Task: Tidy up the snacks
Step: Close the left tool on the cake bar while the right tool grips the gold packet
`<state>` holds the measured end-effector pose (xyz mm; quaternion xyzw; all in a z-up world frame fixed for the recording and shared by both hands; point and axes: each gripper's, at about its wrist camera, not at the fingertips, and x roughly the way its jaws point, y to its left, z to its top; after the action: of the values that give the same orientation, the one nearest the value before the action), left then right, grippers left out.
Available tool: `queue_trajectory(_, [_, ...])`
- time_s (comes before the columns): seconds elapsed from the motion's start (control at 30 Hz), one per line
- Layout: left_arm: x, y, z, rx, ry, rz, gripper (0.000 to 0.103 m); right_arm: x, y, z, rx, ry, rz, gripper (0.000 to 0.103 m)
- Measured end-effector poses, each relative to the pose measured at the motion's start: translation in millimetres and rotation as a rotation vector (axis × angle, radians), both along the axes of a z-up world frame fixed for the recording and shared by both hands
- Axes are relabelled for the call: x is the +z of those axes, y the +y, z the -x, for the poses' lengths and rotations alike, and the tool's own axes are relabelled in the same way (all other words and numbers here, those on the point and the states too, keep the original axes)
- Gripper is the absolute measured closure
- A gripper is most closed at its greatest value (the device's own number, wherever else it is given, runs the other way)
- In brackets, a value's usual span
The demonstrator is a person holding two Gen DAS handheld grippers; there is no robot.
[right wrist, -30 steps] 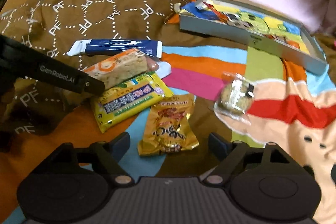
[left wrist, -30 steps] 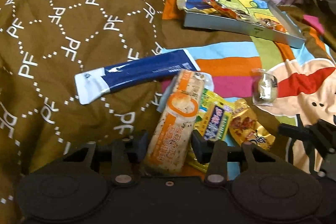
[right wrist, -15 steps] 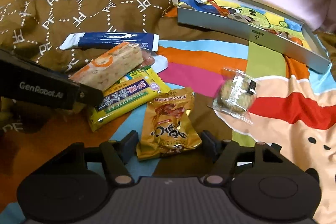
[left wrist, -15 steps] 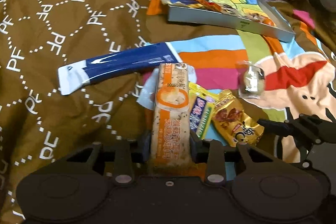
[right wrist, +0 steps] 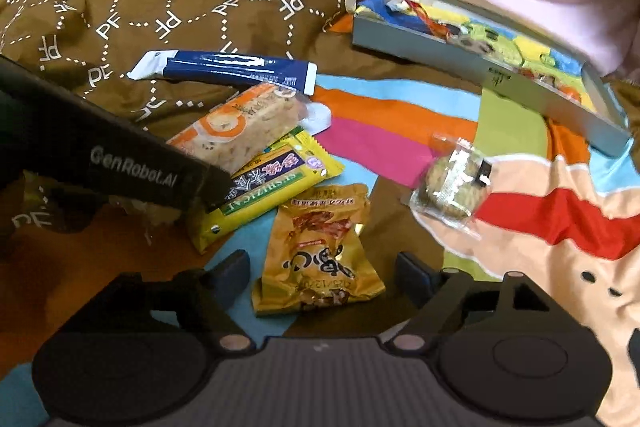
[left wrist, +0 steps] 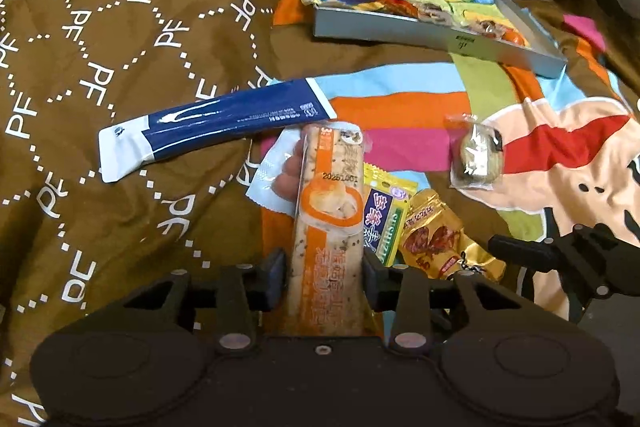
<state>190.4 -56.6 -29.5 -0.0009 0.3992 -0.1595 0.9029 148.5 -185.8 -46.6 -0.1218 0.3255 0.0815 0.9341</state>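
Clamping the orange snack bar (left wrist: 326,247) by its near end, left gripper (left wrist: 323,273) has both fingers pressed on the wrapper. Just right of it lie a yellow snack packet (left wrist: 386,215) and a gold snack pouch (left wrist: 444,243). Right gripper (right wrist: 323,269) spread wide, straddling the gold pouch without touching it. Blue sachet (left wrist: 216,125) lies far left on the brown quilt (left wrist: 120,27); clear-wrapped cookie (left wrist: 476,157) to the right on the striped bedsheet (left wrist: 400,107). Grey tray (left wrist: 432,35) sits at far right, holding snacks.

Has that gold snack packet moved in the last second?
No. The gold packet sits beside the yellow packet as before; only the open right gripper came forward around it.
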Motion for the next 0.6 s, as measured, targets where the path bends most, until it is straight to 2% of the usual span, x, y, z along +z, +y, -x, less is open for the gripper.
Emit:
queue_trajectory(0.07, [-2,-3,1,0.002,0.002,-0.019,0.064,1,-2,0,0.000,0.009,-0.022,0.033])
queue_trajectory(0.3, [5,-13,6,0.014,0.026,-0.054,0.067,5,0,7,0.007,0.009,0.016,0.038])
queue_trajectory(0.47, [11,-17,13,0.015,0.055,-0.030,0.067,7,4,24,0.014,-0.066,0.232,0.038])
queue_trajectory(0.6, [16,-21,18,0.027,0.087,0.027,0.067,9,-3,37,0.028,-0.102,0.339,0.038])
